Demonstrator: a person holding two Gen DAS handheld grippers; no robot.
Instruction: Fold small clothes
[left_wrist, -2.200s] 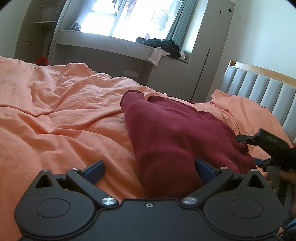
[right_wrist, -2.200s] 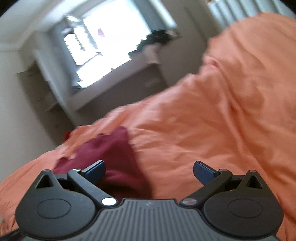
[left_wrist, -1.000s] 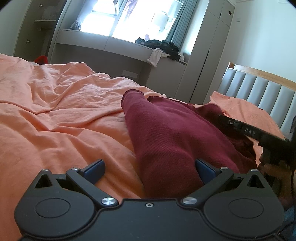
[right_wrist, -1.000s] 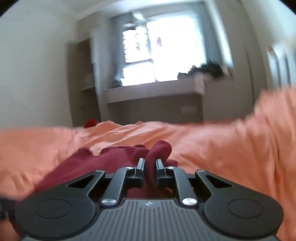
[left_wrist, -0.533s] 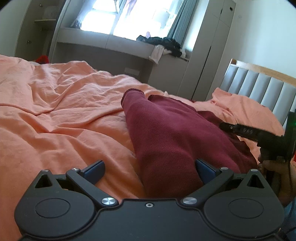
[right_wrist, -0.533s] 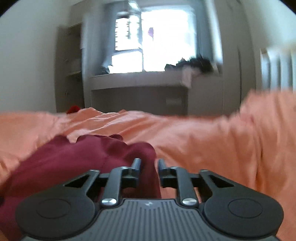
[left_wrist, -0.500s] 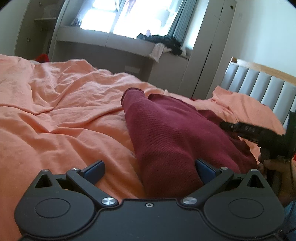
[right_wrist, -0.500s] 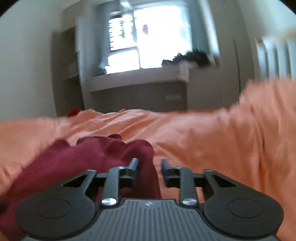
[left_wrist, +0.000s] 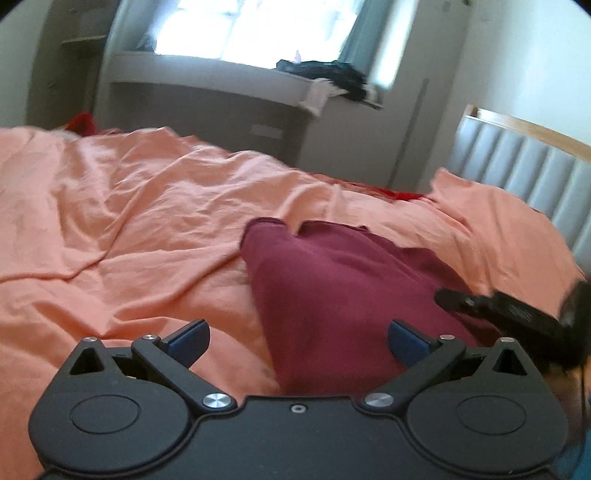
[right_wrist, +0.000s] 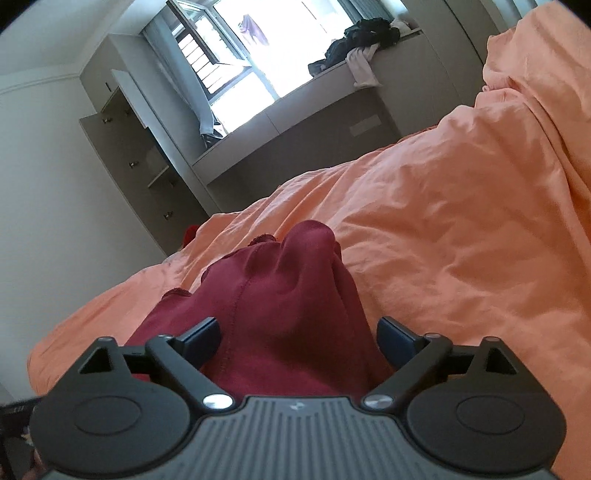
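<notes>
I am working over a bed (left_wrist: 122, 206) spread with a rumpled orange cover, which fills the lower and middle part of both views. Its padded headboard (left_wrist: 517, 162) stands at the right edge of the left wrist view, and a window bench (right_wrist: 332, 96) with a heap of dark clothes runs across the top, so the open room lies to the left of that frame.

The maroon garment (left_wrist: 332, 288) lies on the cover at centre-right of the left wrist view, long and half folded, its far end bunched into a hump.

I judge a fold just laid down. My right gripper (right_wrist: 297, 338) has just been opening; its fingers stand wide on either side of the cloth without pressing it. My left gripper (left_wrist: 297, 338) is also wide, holding nothing, with the garment's near end before its right finger.

Next I would take a fresh edge, probably the bunched far end, and bring it over toward the near end. The loose folds may slip while I lift.
</notes>
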